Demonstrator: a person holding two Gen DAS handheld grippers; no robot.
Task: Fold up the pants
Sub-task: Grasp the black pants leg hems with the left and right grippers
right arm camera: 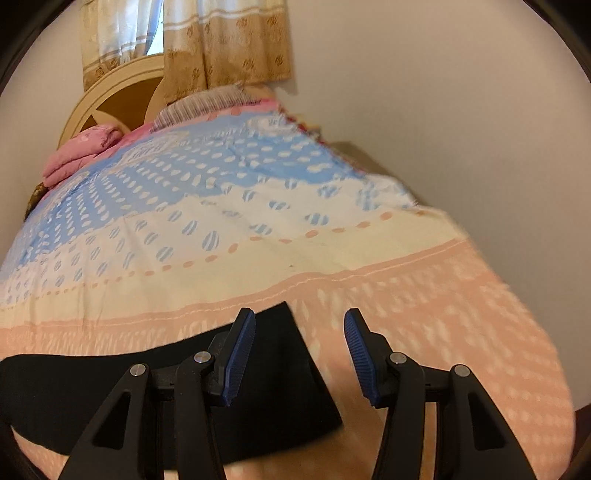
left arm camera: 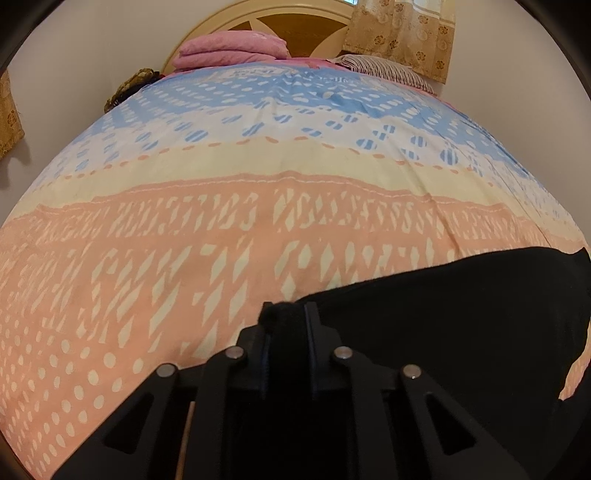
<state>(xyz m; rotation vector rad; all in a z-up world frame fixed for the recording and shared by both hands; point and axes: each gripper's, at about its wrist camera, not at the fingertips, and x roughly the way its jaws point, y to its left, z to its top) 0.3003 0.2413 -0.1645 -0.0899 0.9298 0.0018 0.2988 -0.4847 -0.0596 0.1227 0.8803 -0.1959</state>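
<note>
Black pants (left arm camera: 443,332) lie flat on a bedspread (left arm camera: 221,229) patterned in pink, cream and blue. They fill the lower right of the left wrist view. My left gripper (left arm camera: 287,317) is shut on a bunched edge of the pants, and dark cloth sticks up between its fingertips. In the right wrist view the pants (right arm camera: 74,387) stretch from the left edge to a straight end under my right gripper (right arm camera: 299,328). That gripper hangs open above this end, with one blue pad (right arm camera: 240,354) over the black cloth and the other (right arm camera: 360,354) over the bedspread (right arm camera: 443,295).
A folded pink blanket (left arm camera: 232,50) and a striped pillow (left arm camera: 384,68) lie at the head of the bed by the wooden headboard (left arm camera: 295,18). Patterned curtains (right arm camera: 221,40) hang behind. The bed's right side runs along a plain wall (right arm camera: 461,129).
</note>
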